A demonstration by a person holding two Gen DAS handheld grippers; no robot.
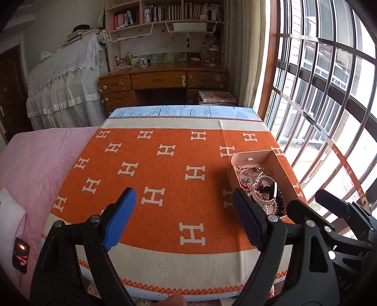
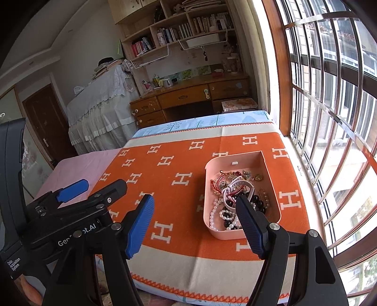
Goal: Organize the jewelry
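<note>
The left tongs (image 1: 181, 219) are spread wide with nothing between the blue pads (image 1: 120, 219), hovering above the near part of the orange H-patterned blanket (image 1: 165, 164). The right tongs (image 2: 195, 223) are just as wide apart and also hold nothing; their right-hand pad (image 2: 249, 226) overlaps the near end of the pink tray (image 2: 273, 188) in the picture, though whether it touches the contents cannot be told. In the right wrist view the left tongs (image 2: 92, 186) appear to the left of the tray, well apart from it.

The pink tray (image 1: 278, 164) sits on the blanket's window-side half, its long side running away from the camera. Inside lies the tangled jewelry (image 2: 235, 197) — a white pearl strand (image 2: 213, 216) along the tray's left wall, dark beads (image 2: 256, 202) near the middle, a white band (image 2: 238, 182) looped over red cords (image 2: 220, 183), and a small gold pendant (image 2: 258, 177) toward the far right corner. All of it is inside the tray; the blanket around the tray carries only its white H marks.

Left of the blanket lies a pink bedspread (image 1: 30, 160). Beyond the tray stands a wooden desk (image 1: 162, 77) with bookshelves (image 1: 165, 14) above, and a barred window (image 2: 329, 117) runs along the tray's right.
</note>
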